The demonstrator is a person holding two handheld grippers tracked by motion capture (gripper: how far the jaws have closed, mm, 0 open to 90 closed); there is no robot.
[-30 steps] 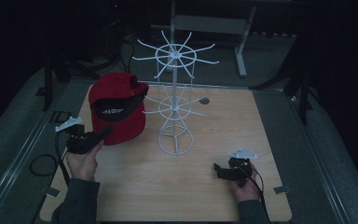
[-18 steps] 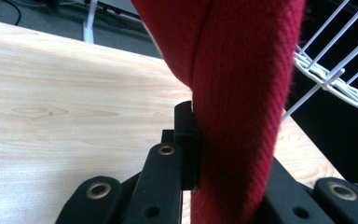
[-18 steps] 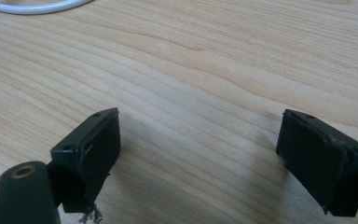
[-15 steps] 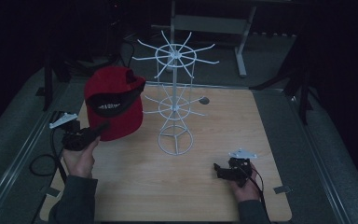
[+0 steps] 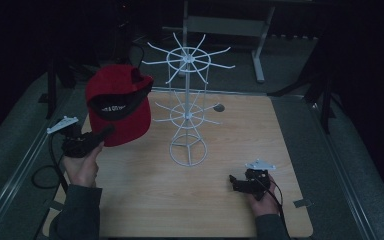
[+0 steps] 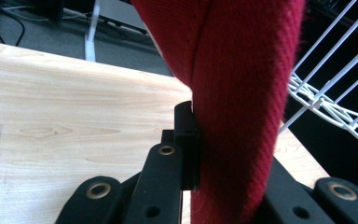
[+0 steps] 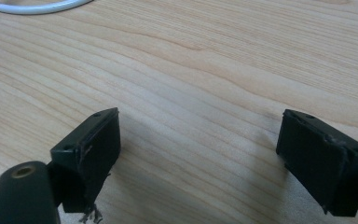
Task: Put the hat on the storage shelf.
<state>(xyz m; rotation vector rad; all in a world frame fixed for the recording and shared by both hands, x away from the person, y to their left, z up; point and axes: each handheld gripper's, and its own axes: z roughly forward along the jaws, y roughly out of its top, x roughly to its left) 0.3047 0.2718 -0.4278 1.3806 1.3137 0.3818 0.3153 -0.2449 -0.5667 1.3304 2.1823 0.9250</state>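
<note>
Looking down from the high view, I have the red cap (image 5: 119, 105) lifted off the worktop (image 5: 190, 200) in my left gripper (image 5: 100, 136), its jaws pinching the cap's lower edge. The cap hangs just left of the white wire rack (image 5: 187, 110), level with the upper arms but not yet on any of them. My right gripper (image 5: 240, 182) rests low on the worktop, well apart from the rack's base.

From the left gripper view, the cap's red fabric (image 6: 242, 93) runs straight up between my jaws, clamped tight, with rack wires (image 6: 326, 93) just to its right.

From the right gripper view, my jaws are spread wide with bare wood (image 7: 200, 93) between them.

I judge the pickup done; hanging the cap is what's left.
</note>
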